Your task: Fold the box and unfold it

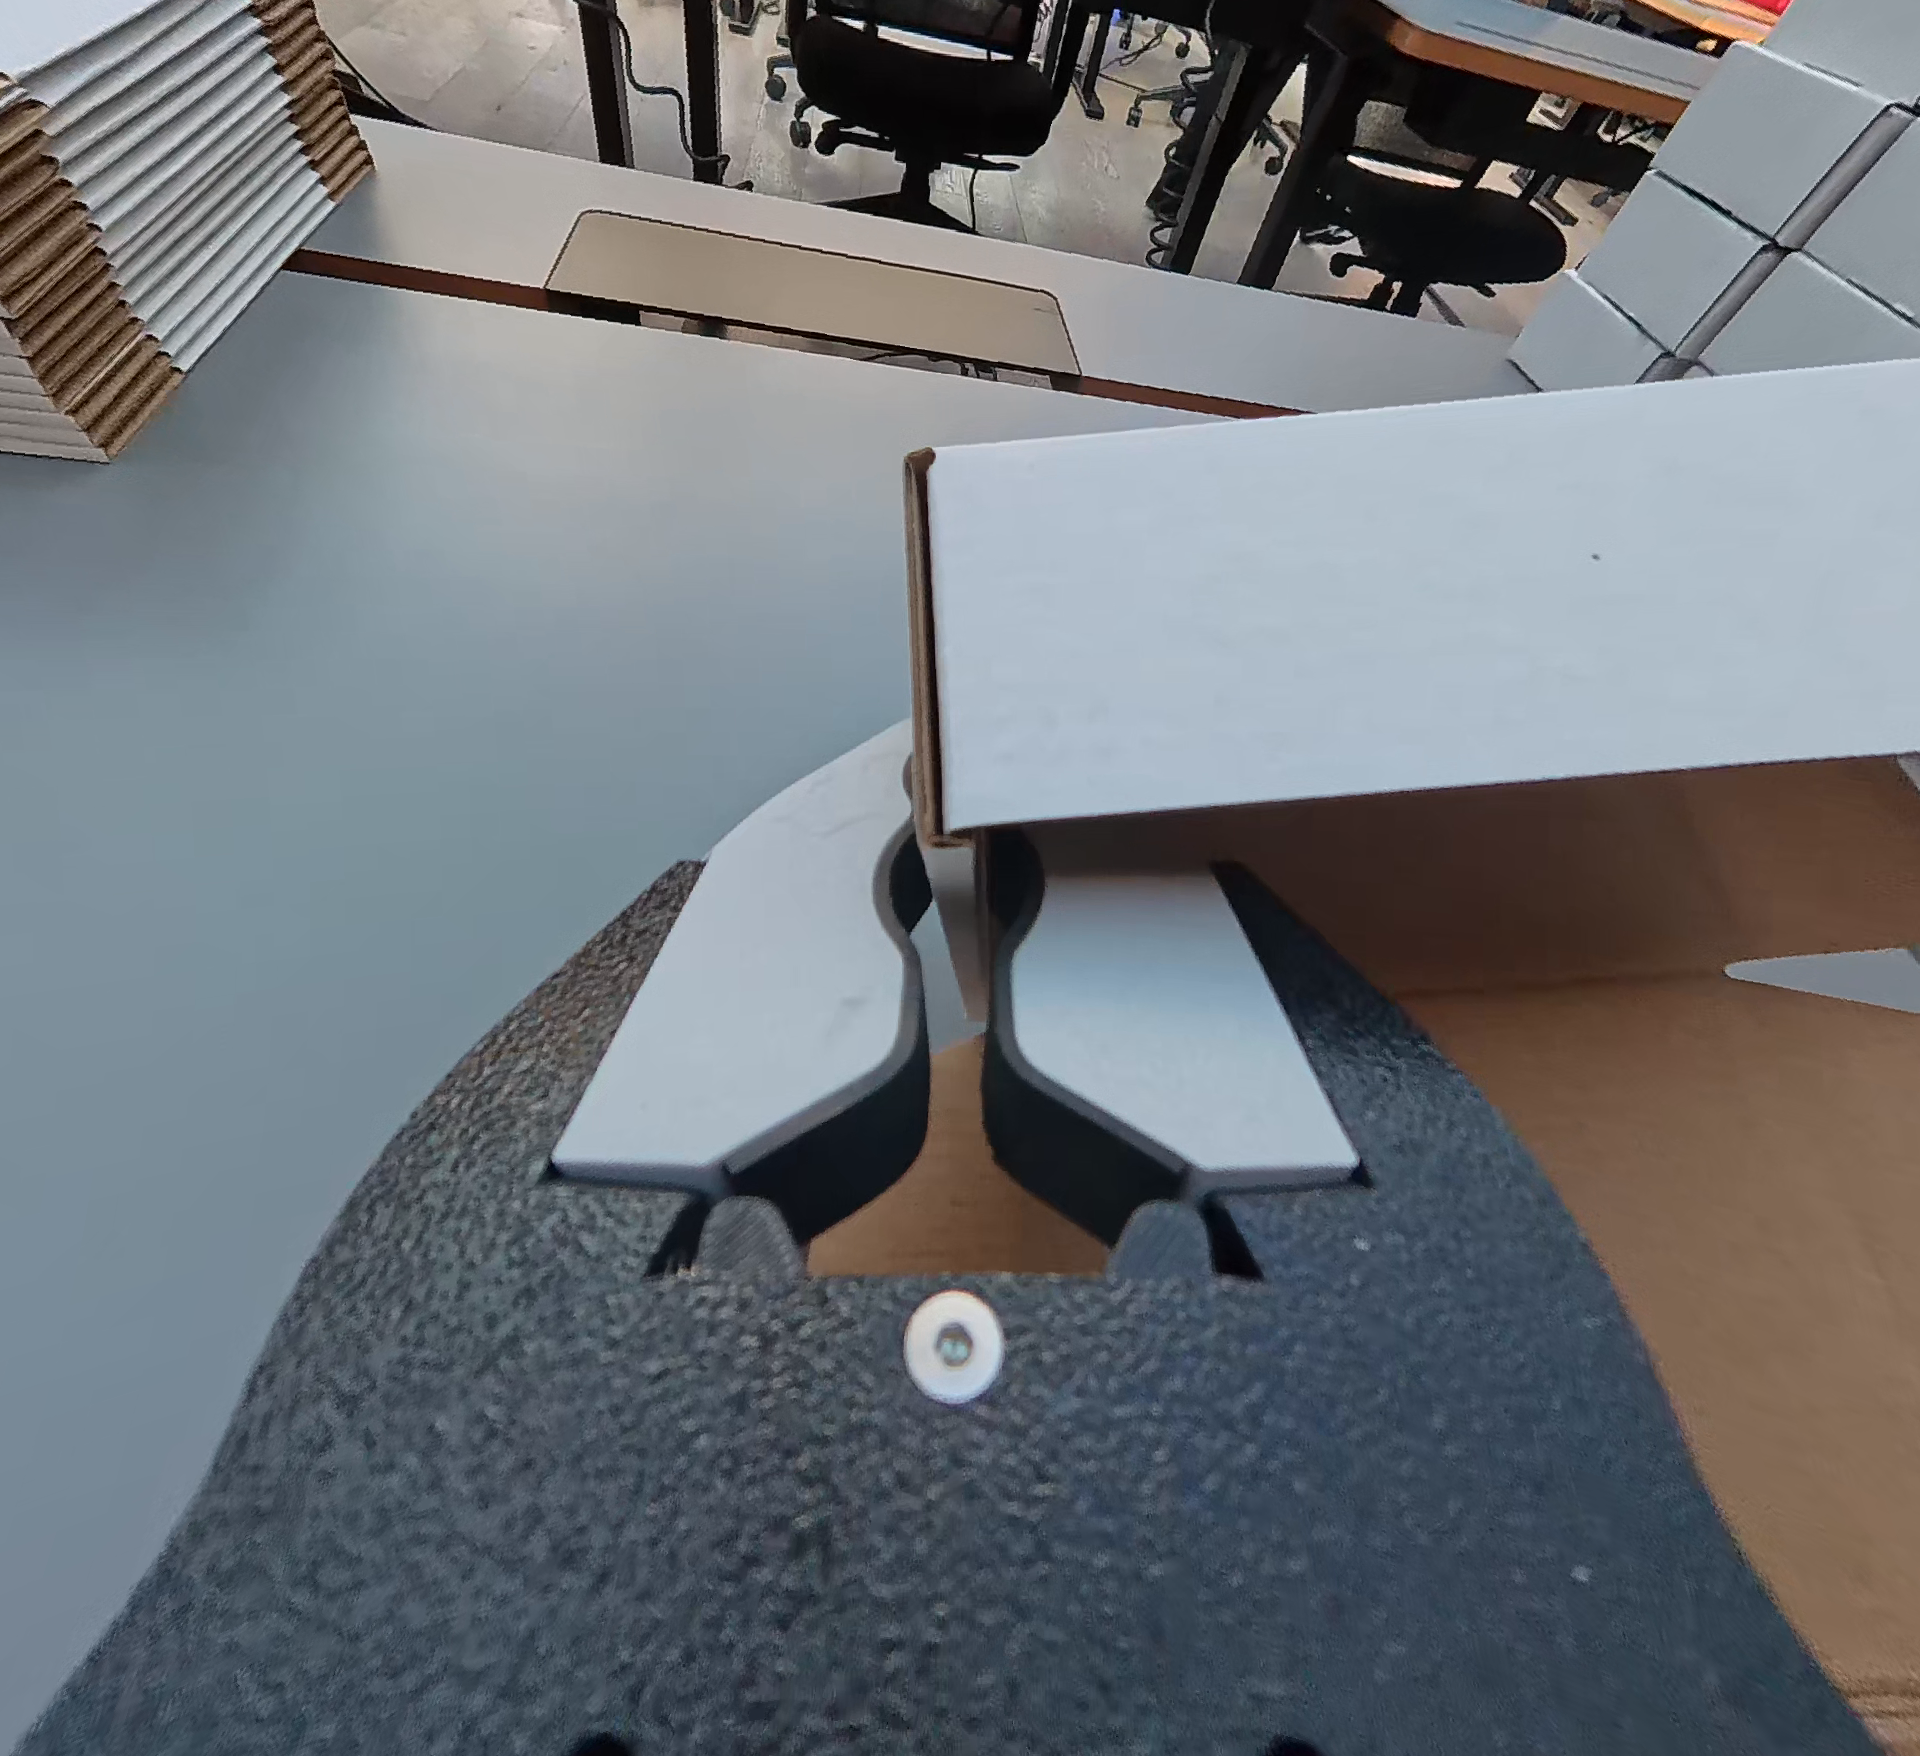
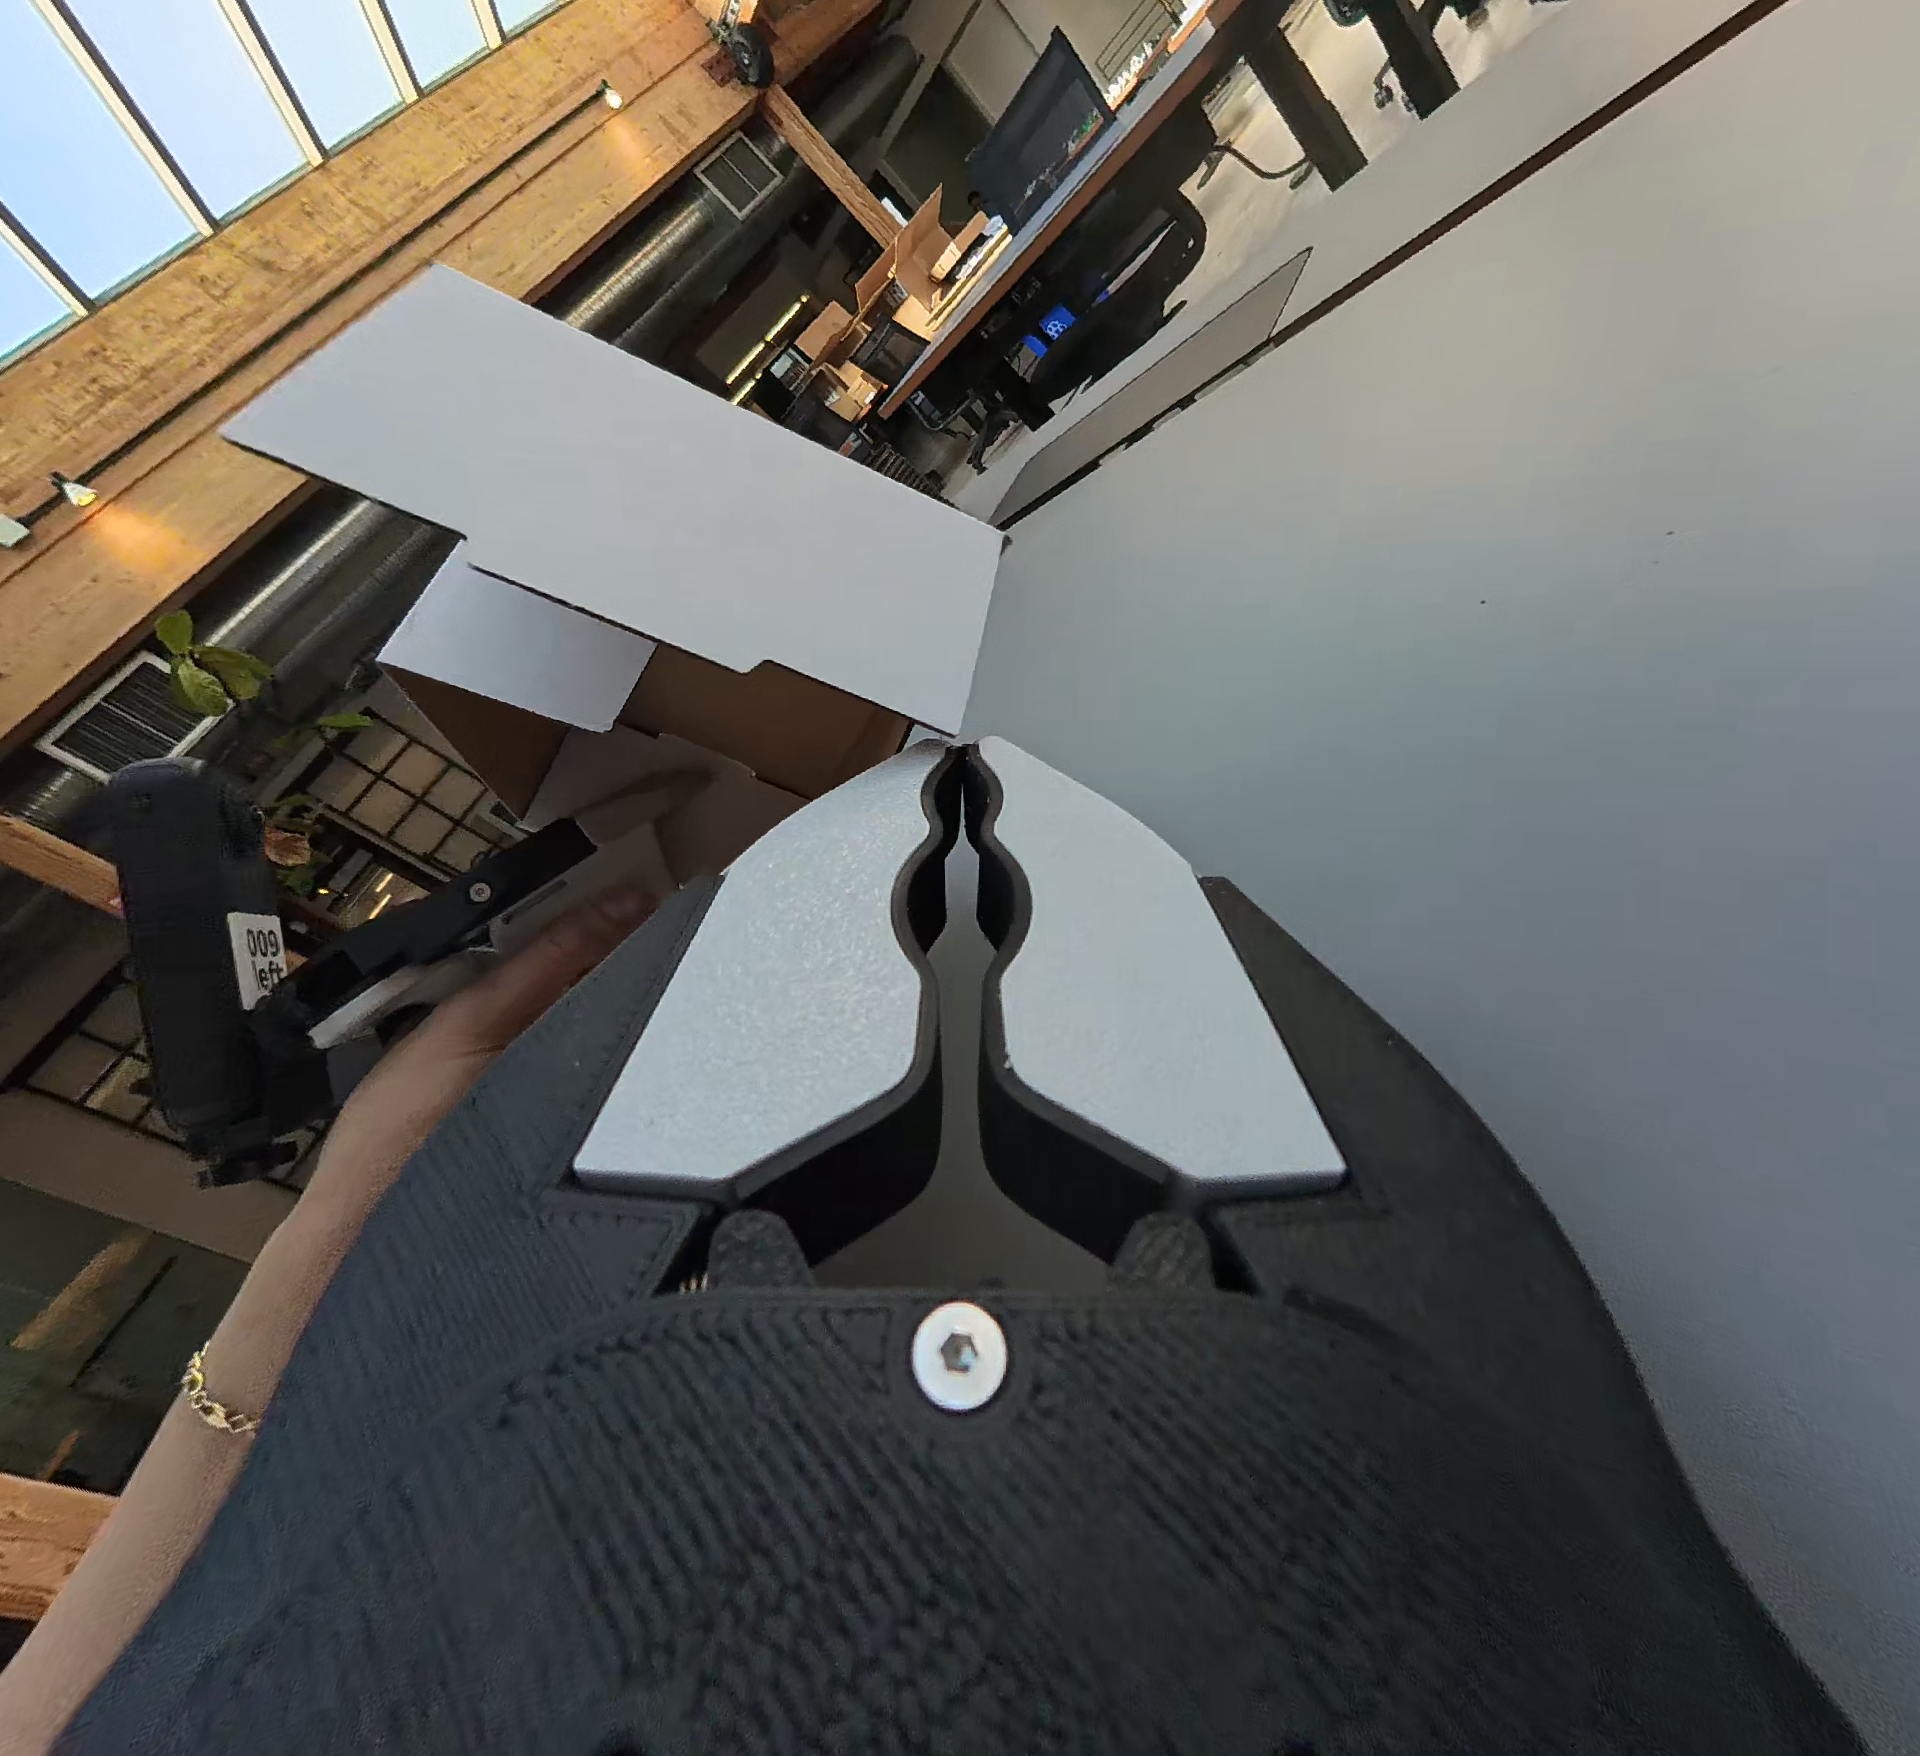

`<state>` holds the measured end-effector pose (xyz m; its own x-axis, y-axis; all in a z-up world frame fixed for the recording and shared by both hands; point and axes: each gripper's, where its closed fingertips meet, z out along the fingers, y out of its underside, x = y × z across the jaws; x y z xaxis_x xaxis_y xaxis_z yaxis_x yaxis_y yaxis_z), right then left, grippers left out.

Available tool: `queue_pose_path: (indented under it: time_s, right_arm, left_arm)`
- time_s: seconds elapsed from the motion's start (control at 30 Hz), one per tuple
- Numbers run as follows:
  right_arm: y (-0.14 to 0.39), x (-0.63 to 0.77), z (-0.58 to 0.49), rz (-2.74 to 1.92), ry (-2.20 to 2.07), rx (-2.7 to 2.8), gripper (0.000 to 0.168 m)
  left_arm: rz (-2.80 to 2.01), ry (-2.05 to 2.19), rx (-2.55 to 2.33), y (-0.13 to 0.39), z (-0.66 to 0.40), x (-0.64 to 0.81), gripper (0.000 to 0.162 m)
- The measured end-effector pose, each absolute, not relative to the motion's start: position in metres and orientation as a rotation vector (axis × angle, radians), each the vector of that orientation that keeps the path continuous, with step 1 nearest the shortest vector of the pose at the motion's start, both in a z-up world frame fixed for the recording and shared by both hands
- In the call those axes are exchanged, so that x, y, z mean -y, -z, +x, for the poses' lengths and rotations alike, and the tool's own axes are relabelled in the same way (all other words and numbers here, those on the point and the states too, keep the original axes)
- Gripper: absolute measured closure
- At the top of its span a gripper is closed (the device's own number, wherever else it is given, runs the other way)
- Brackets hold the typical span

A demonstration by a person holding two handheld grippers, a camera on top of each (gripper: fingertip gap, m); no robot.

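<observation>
Both grippers pinch the half-folded white cardboard box (image 1: 1403, 605) over the grey table (image 1: 416, 667)

Nearest in the left wrist view, the left gripper (image 1: 954, 885) has its fingers closed on a thin upright flap at the box's left corner, the brown inner floor spreading right beneath a raised white panel; left of that corner the table lies bare as far as the stack of flat cardboard blanks (image 1: 135, 179) at the far left edge, with folded white boxes (image 1: 1766, 200) piled far right and office chairs (image 1: 925, 85) beyond; the right wrist view, strongly tilted, shows the right gripper (image 2: 961, 756) with tips pressed together at the box's near corner edge, open tabletop to its right, and, uniquely, the left gripper's black body and the hand (image 2: 499, 1010) holding it
</observation>
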<state>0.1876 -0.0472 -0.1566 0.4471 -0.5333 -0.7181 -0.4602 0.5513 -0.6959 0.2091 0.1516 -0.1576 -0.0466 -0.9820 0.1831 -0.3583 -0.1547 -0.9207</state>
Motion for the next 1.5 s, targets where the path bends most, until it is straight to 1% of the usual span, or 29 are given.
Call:
queue_pose_path:
  time_s: [0.03,0.37,0.57,0.73,1.0,1.13,1.2,1.33,1.5]
  right_arm:
    - [0.156,0.047,0.187,-1.07,0.08,-1.161,0.168]
    - [0.148,0.054,0.186,-1.193,0.396,-1.14,0.168]
    - [0.149,0.055,0.185,-1.433,0.705,-1.053,0.168]
    - [0.164,0.049,0.184,-1.727,0.966,-0.906,0.168]
    - [0.188,0.028,0.182,-2.103,1.228,-0.565,0.168]
    - [0.192,0.016,0.185,-2.301,1.544,-0.105,0.168]
    - [0.19,0.01,0.186,-2.315,1.691,0.068,0.168]
    - [0.195,-0.005,0.186,-2.336,1.675,0.181,0.168]
    - [0.212,-0.013,0.192,-2.477,1.625,0.362,0.168]
  left_arm:
    - [-1.561,1.195,-1.455,0.158,0.209,-0.152,0.157]
    - [-1.494,1.128,-1.514,0.165,0.207,-0.145,0.155]
    - [-1.51,1.13,-1.51,0.167,0.206,-0.143,0.156]
    - [-1.538,1.105,-1.519,0.175,0.206,-0.144,0.157]
    - [-1.497,0.991,-1.582,0.187,0.206,-0.139,0.156]
    - [-1.517,0.985,-1.614,0.19,0.207,-0.138,0.156]
    - [-1.525,0.969,-1.629,0.191,0.208,-0.138,0.156]
    - [-1.535,0.967,-1.657,0.191,0.208,-0.138,0.156]
    - [-1.526,0.965,-1.707,0.192,0.207,-0.138,0.155]
